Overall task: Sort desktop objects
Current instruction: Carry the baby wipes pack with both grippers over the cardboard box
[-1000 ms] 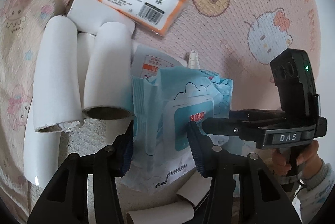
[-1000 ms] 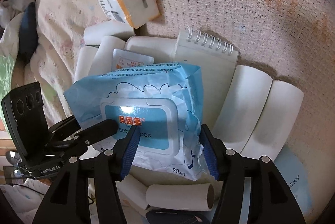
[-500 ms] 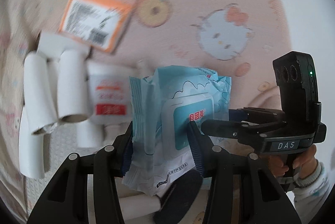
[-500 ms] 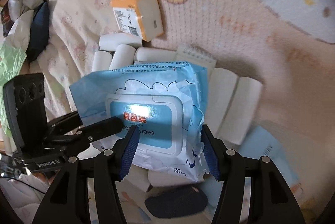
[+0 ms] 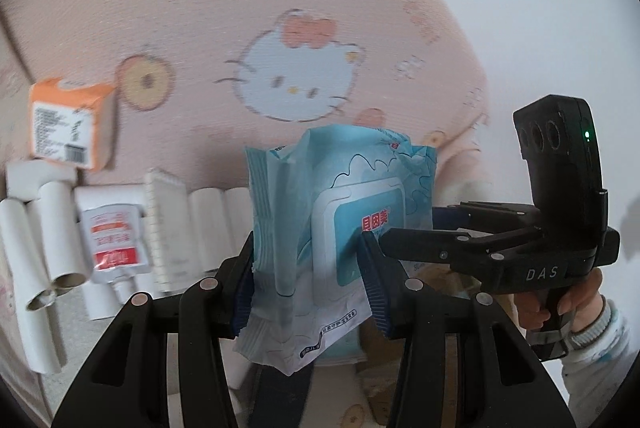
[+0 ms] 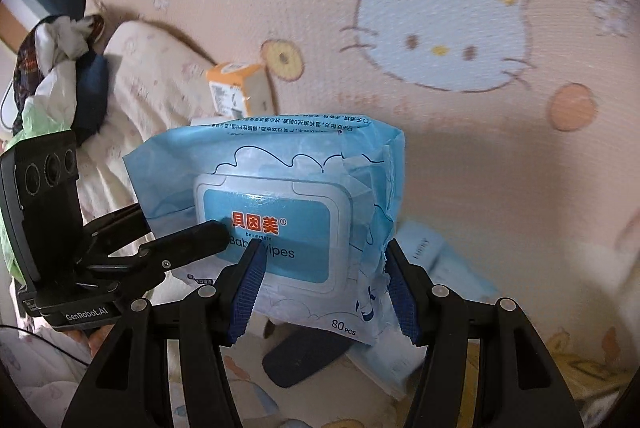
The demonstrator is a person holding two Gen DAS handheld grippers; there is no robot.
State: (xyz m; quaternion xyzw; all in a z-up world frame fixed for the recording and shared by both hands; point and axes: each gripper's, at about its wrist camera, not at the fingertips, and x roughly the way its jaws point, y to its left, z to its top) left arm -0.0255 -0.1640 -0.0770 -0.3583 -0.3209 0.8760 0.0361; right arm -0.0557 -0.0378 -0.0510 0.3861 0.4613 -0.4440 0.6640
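A light blue baby wipes pack (image 5: 340, 228) hangs in the air above the pink cartoon-cat blanket (image 5: 180, 7), held from two sides. My left gripper (image 5: 308, 268) is shut on its lower part, the pads pressing the pack's side and its lid. In the right wrist view the same wipes pack (image 6: 280, 187) sits between the blue pads of my right gripper (image 6: 324, 280), which is shut on its bottom edge. The right gripper (image 5: 404, 232) reaches in from the right, a hand on its handle. The left gripper (image 6: 180, 224) comes in from the left.
Below lie several white paper tubes (image 5: 36, 248), a red-and-white sachet (image 5: 114, 244), a spiral notebook (image 5: 164, 228) and an orange box (image 5: 68, 123). A dark blue oval object (image 6: 304, 356) and pale blue packs (image 6: 432, 256) lie under the wipes. Bundled clothes (image 6: 52, 67) sit far left.
Both grippers have risen with the wipes pack held between them. The tubes, notebook and orange box now look smaller and farther below, and more of the blanket shows.
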